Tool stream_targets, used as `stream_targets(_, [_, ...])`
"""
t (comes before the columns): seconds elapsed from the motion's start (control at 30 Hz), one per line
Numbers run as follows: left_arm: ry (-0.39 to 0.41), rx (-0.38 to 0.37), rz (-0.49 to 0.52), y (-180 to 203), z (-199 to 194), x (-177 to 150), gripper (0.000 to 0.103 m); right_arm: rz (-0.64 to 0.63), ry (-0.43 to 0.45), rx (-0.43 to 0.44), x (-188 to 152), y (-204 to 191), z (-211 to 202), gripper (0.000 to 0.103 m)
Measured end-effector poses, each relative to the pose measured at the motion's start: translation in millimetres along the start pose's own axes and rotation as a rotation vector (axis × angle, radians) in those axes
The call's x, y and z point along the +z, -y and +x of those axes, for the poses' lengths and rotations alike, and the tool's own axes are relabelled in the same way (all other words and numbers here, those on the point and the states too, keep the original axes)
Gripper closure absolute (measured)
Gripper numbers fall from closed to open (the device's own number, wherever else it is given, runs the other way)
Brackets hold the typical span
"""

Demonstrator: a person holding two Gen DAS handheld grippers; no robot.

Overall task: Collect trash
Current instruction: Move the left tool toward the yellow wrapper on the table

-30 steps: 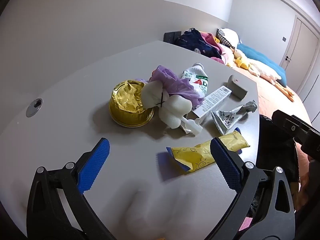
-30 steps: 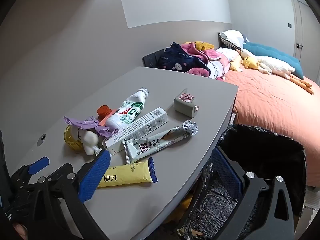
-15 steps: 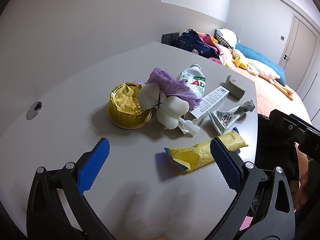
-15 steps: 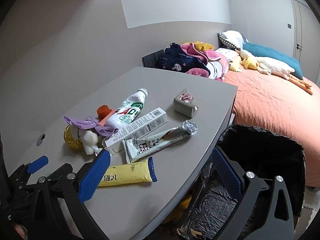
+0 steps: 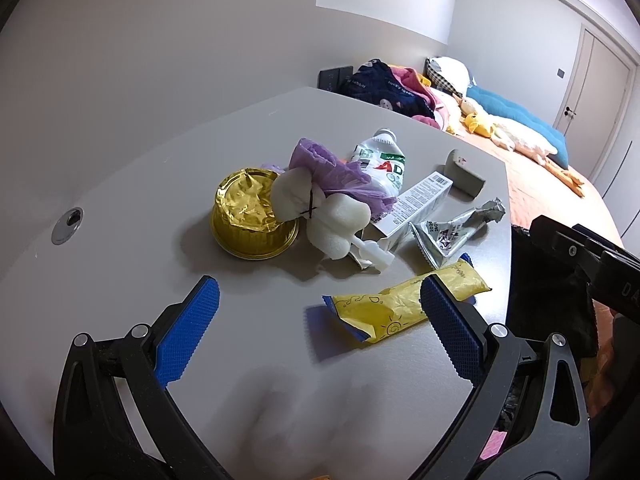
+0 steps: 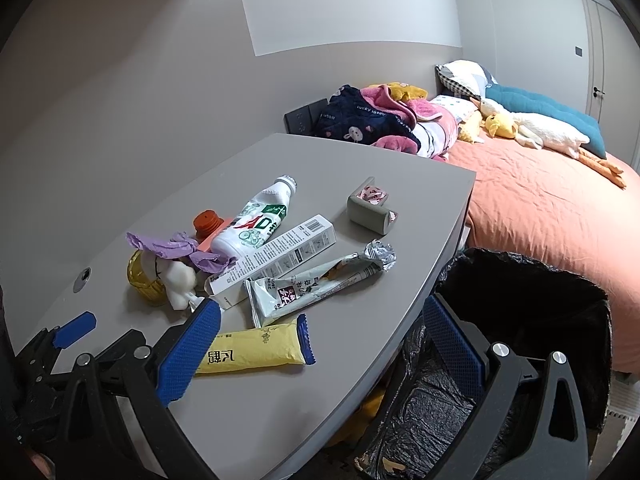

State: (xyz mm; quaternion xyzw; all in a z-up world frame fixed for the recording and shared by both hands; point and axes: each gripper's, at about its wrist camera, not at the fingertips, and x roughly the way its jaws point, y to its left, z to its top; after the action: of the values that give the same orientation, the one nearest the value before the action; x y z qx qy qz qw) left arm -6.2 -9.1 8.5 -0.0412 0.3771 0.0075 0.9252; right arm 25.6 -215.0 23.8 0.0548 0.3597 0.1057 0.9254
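1. Left gripper (image 5: 318, 304) hovers wide open, empty, near the yellow wrapper (image 5: 404, 304).
2. Right gripper (image 6: 320, 344) equally spread, holding nothing.
3. Bin (image 6: 532, 300) stands at the table's right edge, likely for short drops.

A gray table (image 6: 352, 160) stands by plain gray walls (image 6: 120, 80). At 2 o'clock is a bed with an orange sheet (image 6: 540, 200), and a door (image 5: 600, 80) far back
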Motion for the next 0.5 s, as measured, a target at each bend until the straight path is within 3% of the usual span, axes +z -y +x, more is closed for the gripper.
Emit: stream_targets(0.5, [-0.002, -0.007, 0.011, 4.1, -0.1, -2.6, 0.006, 0.007, -0.008, -0.006, 1.6, 0.3, 5.1, 0.002])
